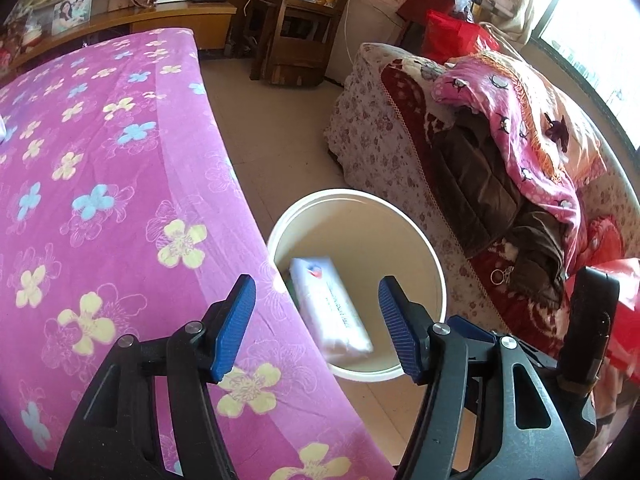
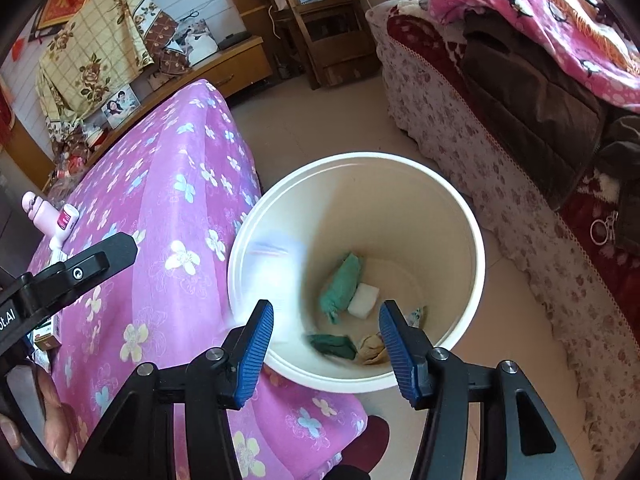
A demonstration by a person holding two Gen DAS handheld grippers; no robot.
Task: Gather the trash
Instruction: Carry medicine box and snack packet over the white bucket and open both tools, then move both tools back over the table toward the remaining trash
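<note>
A cream bucket (image 1: 360, 195) stands on the floor between the pink-covered table and the sofa. In the left wrist view a white packet (image 1: 330, 308), slightly blurred, is inside the bucket below my left gripper (image 1: 316, 282), whose blue pads stand open and touch nothing. In the right wrist view my right gripper (image 2: 327, 306) hovers open over the bucket (image 2: 360, 159) with nothing held. At the bottom lie a green wad (image 2: 342, 286), a white block (image 2: 363, 300), a dark green piece (image 2: 332, 346) and a tan scrap (image 2: 372, 350). A white blur (image 2: 276, 276) shows against the bucket's left wall.
The table's pink floral cloth (image 1: 100, 200) borders the bucket on the left, with small pink bottles (image 2: 60, 220) and boxes at its far end. A floral sofa (image 1: 380, 152) heaped with clothes lies on the right. A wooden shelf (image 1: 296, 40) stands at the back.
</note>
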